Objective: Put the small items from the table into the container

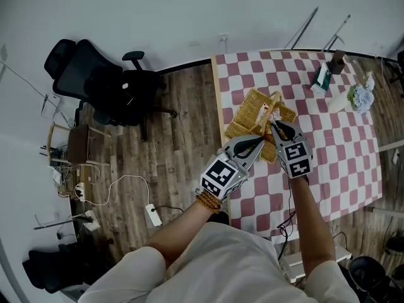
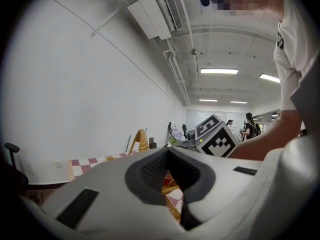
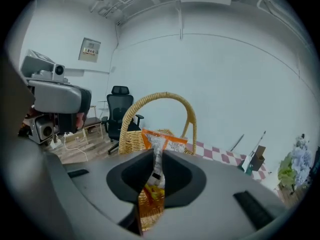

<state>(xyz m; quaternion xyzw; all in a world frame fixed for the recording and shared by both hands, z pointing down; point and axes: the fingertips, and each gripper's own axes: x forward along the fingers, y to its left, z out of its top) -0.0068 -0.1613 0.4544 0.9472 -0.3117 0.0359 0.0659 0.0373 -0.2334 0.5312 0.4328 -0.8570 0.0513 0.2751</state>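
Observation:
A woven basket (image 1: 247,117) with an arched handle stands near the left edge of the checkered table (image 1: 334,144). My right gripper (image 1: 273,124) hangs over the basket, shut on an orange snack packet (image 1: 271,110). In the right gripper view that packet (image 3: 162,143) is pinched upright between the pads of the right gripper (image 3: 154,159), with the basket (image 3: 131,139) just beyond. My left gripper (image 1: 260,141) sits close beside it at the basket's near edge, jaws together and empty. In the left gripper view the left gripper (image 2: 168,156) shows wicker (image 2: 171,184) below its tips.
At the table's far end stand a green-and-white box (image 1: 322,77), a small dark box (image 1: 338,62) and a bunch of pale flowers (image 1: 361,96). A black office chair (image 1: 101,84) and a power strip (image 1: 153,214) are on the wooden floor to the left.

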